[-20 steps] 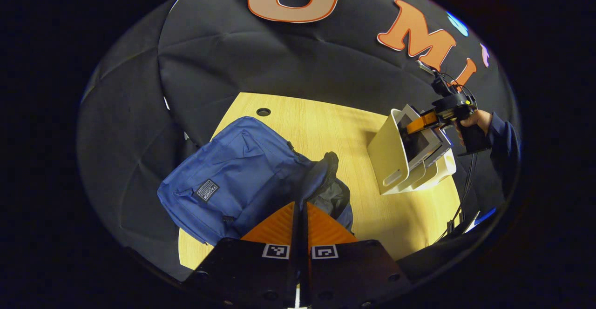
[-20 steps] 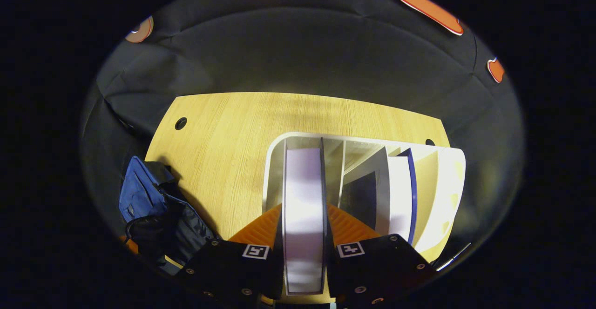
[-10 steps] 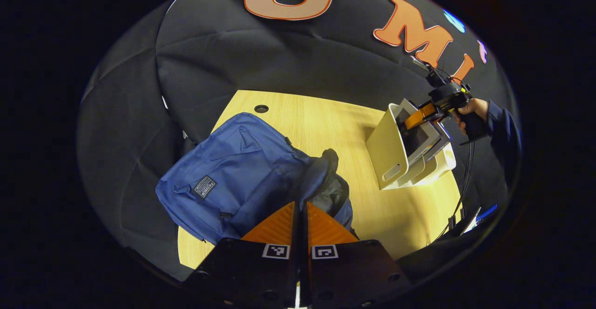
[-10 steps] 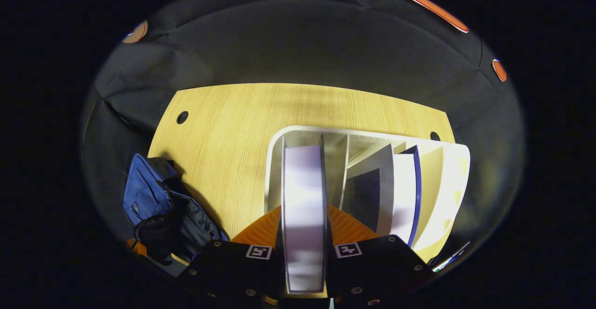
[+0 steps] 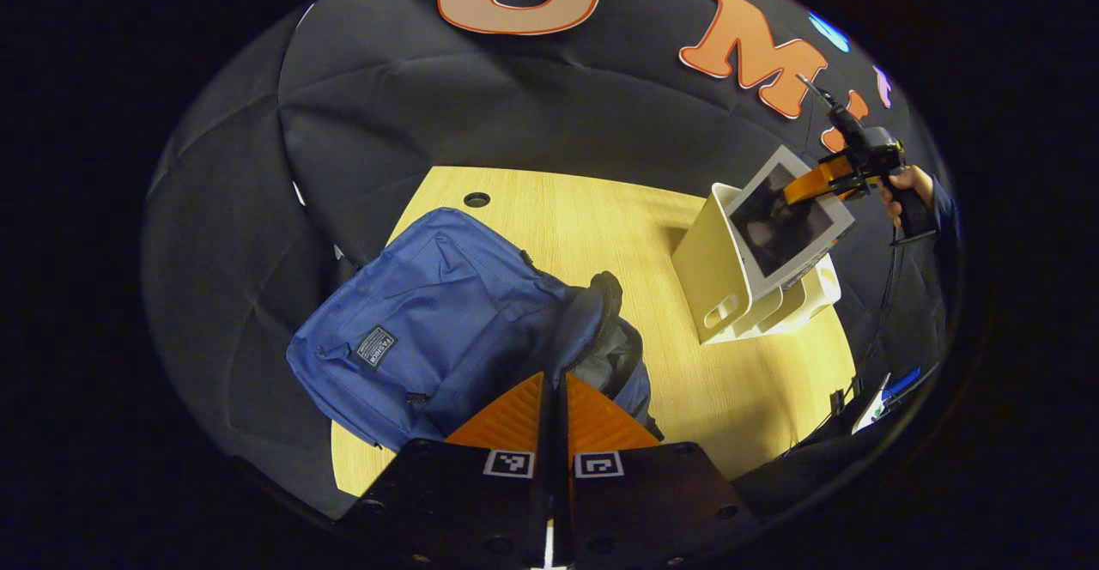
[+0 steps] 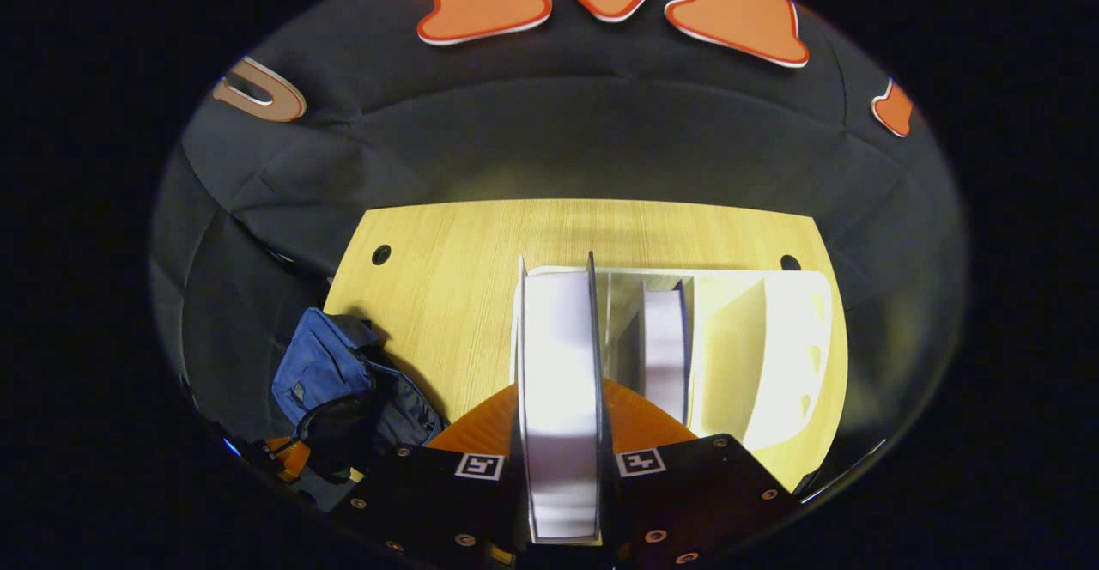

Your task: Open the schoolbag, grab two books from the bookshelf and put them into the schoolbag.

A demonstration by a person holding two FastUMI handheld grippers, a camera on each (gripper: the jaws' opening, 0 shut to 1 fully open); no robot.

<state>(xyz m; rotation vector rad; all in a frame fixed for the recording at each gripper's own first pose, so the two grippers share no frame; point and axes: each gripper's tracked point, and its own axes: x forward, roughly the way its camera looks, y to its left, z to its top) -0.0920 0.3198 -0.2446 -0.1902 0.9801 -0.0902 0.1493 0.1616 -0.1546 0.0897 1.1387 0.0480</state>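
Observation:
The blue schoolbag [image 5: 429,330] lies on the wooden table [image 5: 584,218], its dark mouth [image 5: 614,351] gaping toward the shelf. My left gripper [image 5: 555,377] is shut on the bag's fabric beside that mouth. A dark-covered, white-bordered book [image 5: 786,222] hangs tilted above the white bookshelf [image 5: 717,269], with my right gripper [image 5: 820,182] shut on its upper edge. In the right gripper view the book's white page edge [image 6: 558,355] stands between my orange fingers [image 6: 640,415], right gripper [image 6: 558,394]. Another book [image 6: 665,351] stands in the bookshelf [image 6: 764,338]. The schoolbag [image 6: 330,372] sits low at the left.
A hand [image 5: 914,182] in a dark sleeve holds the right gripper, and a cable hangs from it. Round cable holes [image 5: 476,200] [image 6: 790,263] sit near the table's far corners. Bare tabletop [image 6: 481,295] lies between bag and shelf.
My right gripper has lifted the book up out of the bookshelf and tilted it. One book remains standing in the shelf. My left gripper and the bag have stayed put.

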